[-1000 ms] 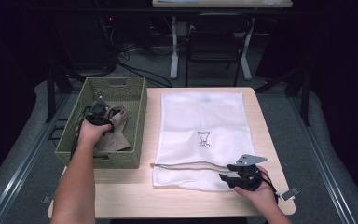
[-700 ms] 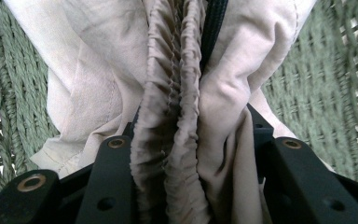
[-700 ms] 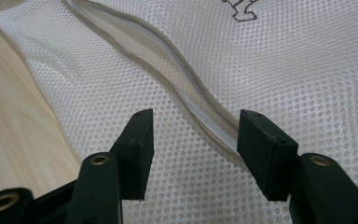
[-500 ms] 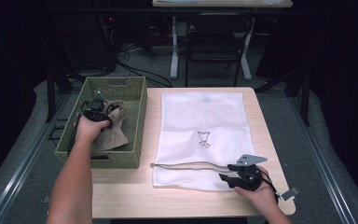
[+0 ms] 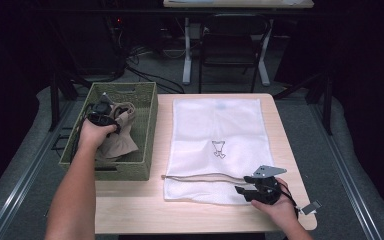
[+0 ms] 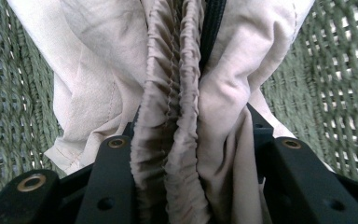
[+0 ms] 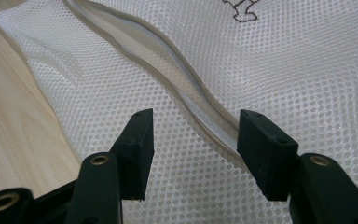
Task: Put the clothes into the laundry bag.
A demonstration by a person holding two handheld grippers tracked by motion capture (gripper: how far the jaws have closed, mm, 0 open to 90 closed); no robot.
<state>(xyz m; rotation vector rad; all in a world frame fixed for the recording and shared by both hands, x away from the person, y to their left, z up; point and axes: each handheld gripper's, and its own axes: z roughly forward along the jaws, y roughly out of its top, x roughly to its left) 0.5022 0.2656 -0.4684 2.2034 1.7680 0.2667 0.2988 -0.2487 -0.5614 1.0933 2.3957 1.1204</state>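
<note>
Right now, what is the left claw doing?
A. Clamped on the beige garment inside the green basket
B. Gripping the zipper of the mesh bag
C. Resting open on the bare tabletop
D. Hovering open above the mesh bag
A: in the left gripper view the left claw is shut on bunched folds of the beige garment, with the green basket's woven wall behind it.
</note>
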